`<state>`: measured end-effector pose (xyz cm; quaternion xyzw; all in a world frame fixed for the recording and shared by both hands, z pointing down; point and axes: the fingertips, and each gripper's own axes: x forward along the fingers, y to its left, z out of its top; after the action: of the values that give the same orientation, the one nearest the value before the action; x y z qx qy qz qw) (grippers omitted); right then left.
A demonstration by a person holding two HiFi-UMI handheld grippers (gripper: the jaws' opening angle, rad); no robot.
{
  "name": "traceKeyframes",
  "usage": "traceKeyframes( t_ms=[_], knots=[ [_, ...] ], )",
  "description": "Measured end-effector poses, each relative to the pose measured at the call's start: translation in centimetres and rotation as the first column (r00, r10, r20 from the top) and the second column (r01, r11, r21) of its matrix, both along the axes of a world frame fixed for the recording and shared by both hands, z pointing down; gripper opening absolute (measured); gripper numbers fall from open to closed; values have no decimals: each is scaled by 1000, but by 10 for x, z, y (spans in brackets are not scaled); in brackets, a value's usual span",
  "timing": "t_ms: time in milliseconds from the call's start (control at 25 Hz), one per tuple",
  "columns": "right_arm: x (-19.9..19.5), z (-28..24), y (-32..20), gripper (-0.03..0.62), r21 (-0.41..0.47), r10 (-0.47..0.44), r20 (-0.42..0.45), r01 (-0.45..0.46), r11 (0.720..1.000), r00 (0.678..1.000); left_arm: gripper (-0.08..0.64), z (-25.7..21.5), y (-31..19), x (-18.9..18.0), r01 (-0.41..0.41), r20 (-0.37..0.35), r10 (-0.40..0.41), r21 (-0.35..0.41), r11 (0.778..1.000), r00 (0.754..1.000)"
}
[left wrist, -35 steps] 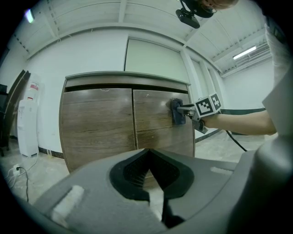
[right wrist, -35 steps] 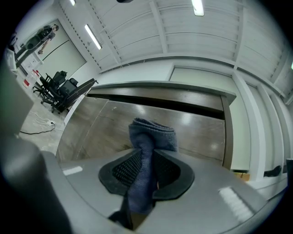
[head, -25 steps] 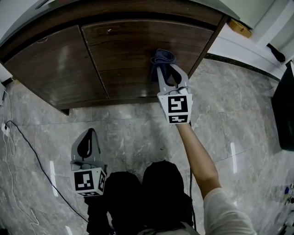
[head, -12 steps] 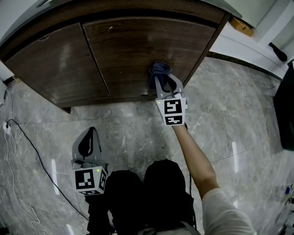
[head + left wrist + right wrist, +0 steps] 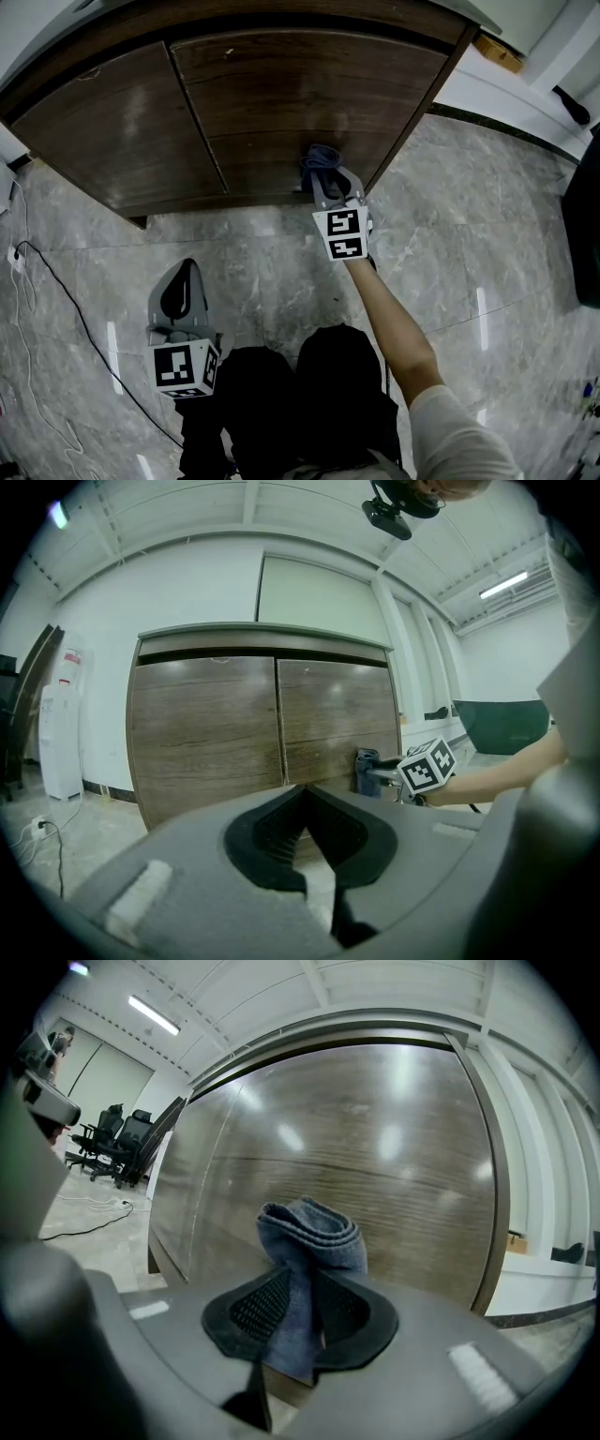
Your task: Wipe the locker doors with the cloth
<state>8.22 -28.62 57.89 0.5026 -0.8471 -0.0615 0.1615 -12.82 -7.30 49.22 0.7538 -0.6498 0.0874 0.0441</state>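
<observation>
The locker has two brown wood doors, a left door (image 5: 103, 131) and a right door (image 5: 309, 84). My right gripper (image 5: 323, 180) is shut on a folded blue cloth (image 5: 319, 157) and holds it against the lower part of the right door, near the bottom edge. In the right gripper view the cloth (image 5: 309, 1232) sticks up between the black pads of the right gripper (image 5: 305, 1283), with the door (image 5: 403, 1147) just behind it. My left gripper (image 5: 186, 272) hangs low over the floor, well short of the locker, shut and holding nothing. The left gripper view shows the left gripper (image 5: 305, 789) and the cloth (image 5: 366, 766).
A grey marble floor (image 5: 469, 244) runs in front of the locker. A black cable (image 5: 56, 300) trails along the left. A white dispenser (image 5: 61, 724) stands left of the locker. Office chairs (image 5: 122, 1143) are far off to the left. A dark object (image 5: 581, 225) sits at the right edge.
My right gripper has slid the cloth down the right door, from mid-height toward the bottom edge. The left gripper has stayed put.
</observation>
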Motion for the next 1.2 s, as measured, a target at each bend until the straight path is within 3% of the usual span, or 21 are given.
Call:
traceKeyframes(
  t_ms=[760,960,1200],
  knots=[
    [-9,92,4,84,-188,0,-51,-10,982,999,3,11,0,-5,11,1,-11,-19,1000,1000],
    [-12,90,5,83,-191,-8,-62,-4,982,998,3,10,-1,-8,18,-2,-18,-26,1000,1000],
    [-22,57,6,83,-125,-36,-59,28,992,998,3,10,0,-8,16,-4,-16,-18,1000,1000]
  ],
)
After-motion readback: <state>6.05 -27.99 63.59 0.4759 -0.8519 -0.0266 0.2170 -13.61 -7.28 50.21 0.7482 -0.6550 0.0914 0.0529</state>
